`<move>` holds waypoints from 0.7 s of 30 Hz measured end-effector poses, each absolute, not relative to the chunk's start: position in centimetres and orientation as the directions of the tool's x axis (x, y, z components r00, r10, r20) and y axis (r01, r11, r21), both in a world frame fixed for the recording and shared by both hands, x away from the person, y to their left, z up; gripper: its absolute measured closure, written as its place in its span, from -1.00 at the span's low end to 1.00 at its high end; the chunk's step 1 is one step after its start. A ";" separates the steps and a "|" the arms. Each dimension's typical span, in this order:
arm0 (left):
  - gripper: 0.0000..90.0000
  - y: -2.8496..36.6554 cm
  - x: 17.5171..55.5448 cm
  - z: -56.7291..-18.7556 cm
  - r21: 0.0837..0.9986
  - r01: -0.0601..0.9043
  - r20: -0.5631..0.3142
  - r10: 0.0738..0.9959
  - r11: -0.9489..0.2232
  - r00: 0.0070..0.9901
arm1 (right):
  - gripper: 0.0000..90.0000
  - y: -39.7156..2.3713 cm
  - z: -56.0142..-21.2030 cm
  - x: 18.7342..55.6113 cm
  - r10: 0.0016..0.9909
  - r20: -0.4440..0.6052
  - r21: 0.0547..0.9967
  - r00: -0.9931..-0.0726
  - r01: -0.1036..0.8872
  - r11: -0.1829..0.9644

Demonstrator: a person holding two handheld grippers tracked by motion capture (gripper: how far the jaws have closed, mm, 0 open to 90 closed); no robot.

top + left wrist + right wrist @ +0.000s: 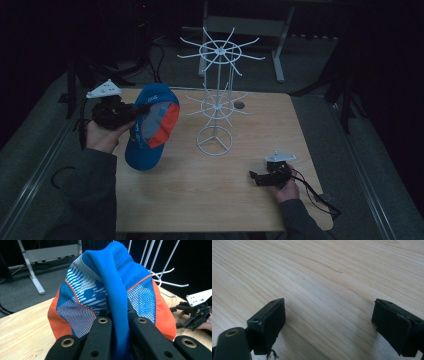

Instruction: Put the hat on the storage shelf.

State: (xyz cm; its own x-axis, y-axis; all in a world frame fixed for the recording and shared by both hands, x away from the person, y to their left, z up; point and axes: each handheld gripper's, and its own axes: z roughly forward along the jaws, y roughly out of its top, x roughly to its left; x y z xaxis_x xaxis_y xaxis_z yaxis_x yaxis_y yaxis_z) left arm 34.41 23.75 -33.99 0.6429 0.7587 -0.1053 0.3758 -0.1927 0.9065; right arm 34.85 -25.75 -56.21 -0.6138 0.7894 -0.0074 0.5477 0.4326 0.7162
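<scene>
High view: the cap [150,127], clamped in the left claw [131,113], is best lifted toward the rack [218,97]; the right claw [256,177] rests spread apart.

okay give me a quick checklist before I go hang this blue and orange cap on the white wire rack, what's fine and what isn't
1. Grip on the cap: ok. The left gripper has its jaws closed on a fold of blue fabric.
2. Cap off the table: cannot tell. It hangs low, and its lower edge may be touching the wood.
3. White wire rack upright: ok. It stands on its round base, right of the cap.
4. Free prongs: ok. The spokes of both tiers look bare.
5. Right gripper out of the way: ok. It sits open and empty near the table's right front, apart from the rack.
</scene>
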 end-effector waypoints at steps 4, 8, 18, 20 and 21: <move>0.99 23.8 34.5 -33.6 0.905 0.373 -0.095 0.758 -0.204 0.645 | -0.74 -25.8 -56.2 34.9 0.789 -0.008 0.716 -0.614 0.547 0.433; 0.99 24.0 34.6 -33.1 0.908 0.367 -0.093 0.757 -0.203 0.647 | -0.74 -25.8 -56.2 34.8 0.790 -0.007 0.716 -0.614 0.548 0.432; 0.99 24.5 35.2 -32.4 0.911 0.368 -0.116 0.741 -0.185 0.661 | -0.74 -25.8 -56.2 34.9 0.789 -0.008 0.716 -0.614 0.547 0.433; 0.99 24.6 35.3 -32.2 0.910 0.371 -0.121 0.739 -0.184 0.663 | -0.74 -25.8 -56.2 34.9 0.789 -0.008 0.716 -0.614 0.547 0.433; 0.99 24.6 35.3 -32.2 0.910 0.371 -0.121 0.739 -0.184 0.663 | -0.74 -25.8 -56.2 34.8 0.790 -0.008 0.716 -0.614 0.548 0.433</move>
State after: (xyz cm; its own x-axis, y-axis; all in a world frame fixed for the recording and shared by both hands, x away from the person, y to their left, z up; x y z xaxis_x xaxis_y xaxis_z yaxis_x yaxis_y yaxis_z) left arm 35.27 24.57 -32.22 0.6627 0.7391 -0.1206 0.3707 -0.1839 0.9104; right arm 34.85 -25.75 -56.21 -0.6135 0.7897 -0.0081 0.5476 0.4328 0.7161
